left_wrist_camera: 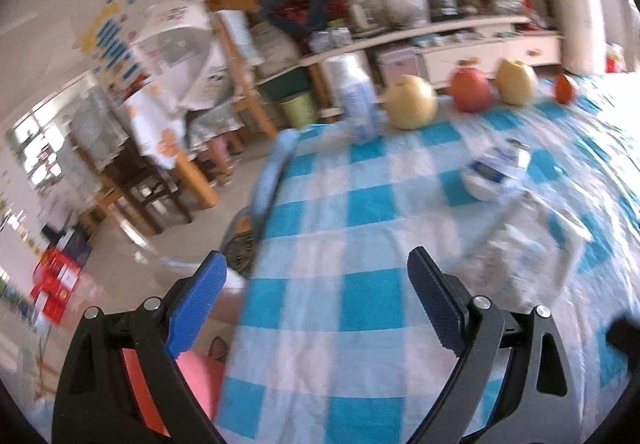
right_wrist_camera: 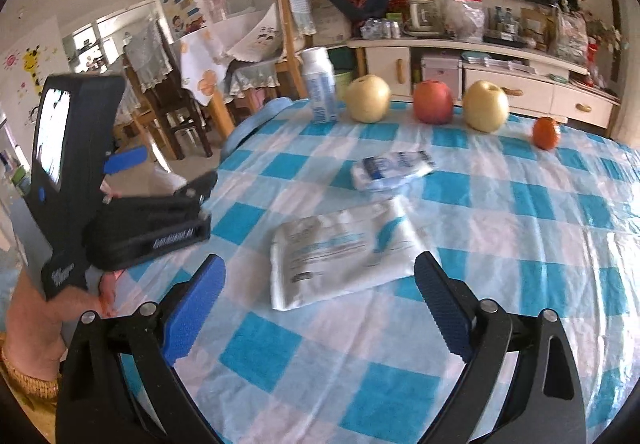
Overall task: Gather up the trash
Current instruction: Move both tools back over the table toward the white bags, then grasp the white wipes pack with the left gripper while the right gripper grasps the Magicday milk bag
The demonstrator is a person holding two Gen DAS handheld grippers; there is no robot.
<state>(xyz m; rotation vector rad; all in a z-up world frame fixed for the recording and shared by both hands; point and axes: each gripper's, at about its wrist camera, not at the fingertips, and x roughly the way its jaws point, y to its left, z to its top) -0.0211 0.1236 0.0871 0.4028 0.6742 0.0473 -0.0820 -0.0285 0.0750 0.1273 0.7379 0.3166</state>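
Observation:
A flat white plastic wrapper (right_wrist_camera: 344,260) lies on the blue-and-white checked tablecloth (right_wrist_camera: 500,228), just ahead of my open, empty right gripper (right_wrist_camera: 320,280). A crumpled white-and-blue packet (right_wrist_camera: 390,169) lies behind it. A white bottle (right_wrist_camera: 320,87) stands at the far left edge. In the blurred left wrist view the wrapper (left_wrist_camera: 516,260), packet (left_wrist_camera: 492,173) and bottle (left_wrist_camera: 356,95) show again. My left gripper (left_wrist_camera: 318,276) is open and empty over the table's left edge; it also shows in the right wrist view (right_wrist_camera: 132,179), held at the left.
Two yellow pears (right_wrist_camera: 368,97) (right_wrist_camera: 486,105), a red apple (right_wrist_camera: 433,101) and a small orange (right_wrist_camera: 546,132) stand in a row at the far edge. Beyond are chairs (right_wrist_camera: 172,103), a cluttered table and a white cabinet (right_wrist_camera: 480,71). The floor drops off left.

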